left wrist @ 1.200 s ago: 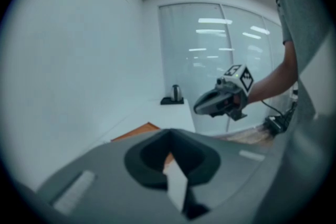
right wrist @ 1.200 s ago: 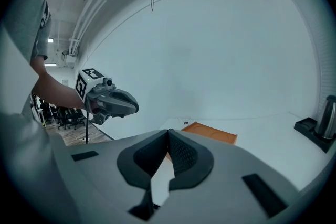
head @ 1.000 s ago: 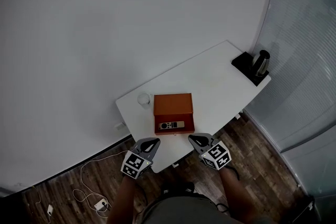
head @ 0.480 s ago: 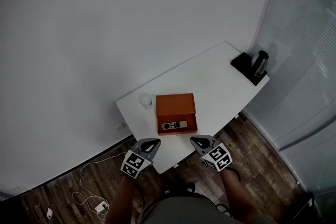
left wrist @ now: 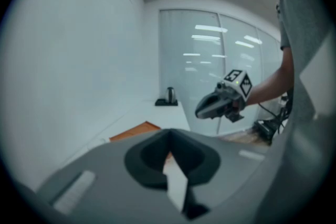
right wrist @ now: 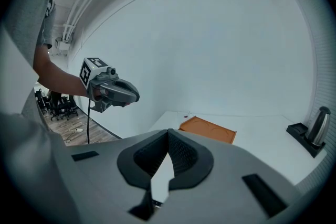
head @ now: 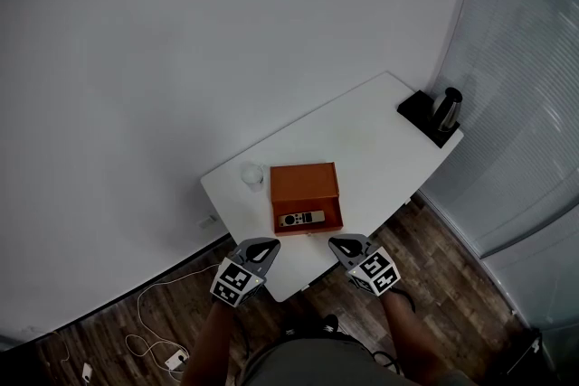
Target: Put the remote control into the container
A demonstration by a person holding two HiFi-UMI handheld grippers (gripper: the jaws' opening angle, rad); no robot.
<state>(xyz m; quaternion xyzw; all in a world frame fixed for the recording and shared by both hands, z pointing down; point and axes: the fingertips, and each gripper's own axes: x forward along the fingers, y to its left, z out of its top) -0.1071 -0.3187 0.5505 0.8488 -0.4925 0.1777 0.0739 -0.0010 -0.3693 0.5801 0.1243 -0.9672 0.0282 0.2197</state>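
Both tongs are pinched together and empty: left tongs (head: 267, 244) and right tongs (head: 336, 241) hover side by side at the near edge of the surface (head: 380, 131), and each one's own view shows its jaws meeting with nothing between them.

And the remote (head: 299, 218)? It lies flat inside the orange container (head: 303, 181), tucked along the near wall, so by the look of it the job is already done. A glass (head: 251, 174) stands just beside the container's far left corner, clear of everything.

If it needed lifting again, expect an easy one: a slim, rigid bar, surely light, hard-shelled and probably a bit slick, not fragile but able to skate out of a sloppy pinch. The place to take it is across the narrow width, around mid-length, jaws closing on the two long sides.

Its long axis runs left to right in the head view, parallel to the container's near wall. The end with the dark round pad sits to the left; the plainer end points right.
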